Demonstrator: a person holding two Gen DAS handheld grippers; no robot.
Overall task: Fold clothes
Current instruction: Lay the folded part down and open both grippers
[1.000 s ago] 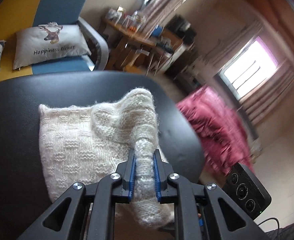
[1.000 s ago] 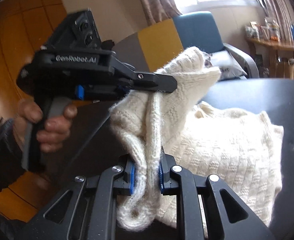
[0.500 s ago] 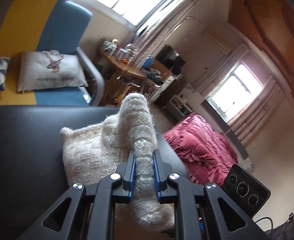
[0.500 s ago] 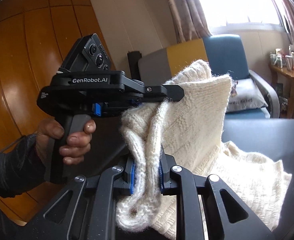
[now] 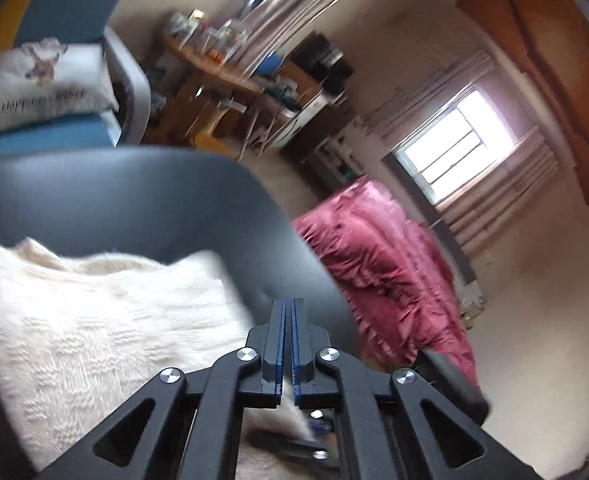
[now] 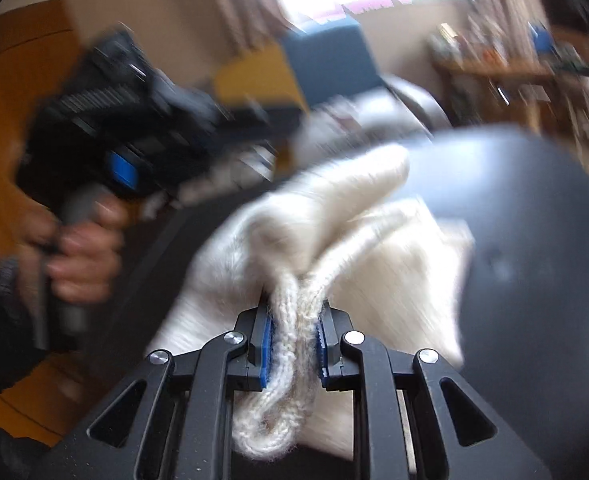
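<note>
A cream knitted sweater (image 5: 106, 320) lies on the dark round table (image 5: 134, 200), left of my left gripper (image 5: 288, 304). The left jaws are shut with nothing between them, just off the sweater's right edge. In the right wrist view my right gripper (image 6: 292, 300) is shut on a thick ribbed edge of the sweater (image 6: 334, 220), which bunches up ahead of the fingers and hangs in a loop below them. A hand (image 6: 78, 256) holds the left gripper's black body (image 6: 126, 140) at the left, blurred by motion.
A blue and yellow armchair with a printed pillow (image 5: 42, 84) stands behind the table. A cluttered wooden desk (image 5: 234, 68) is further back. A red bedspread (image 5: 382, 272) lies beyond the table's right edge, below a window (image 5: 454, 140).
My left gripper has let go of the sweater fold and its jaws have shut empty. The fold has dropped onto the table. My right gripper has come down, still gripping the ribbed edge.
</note>
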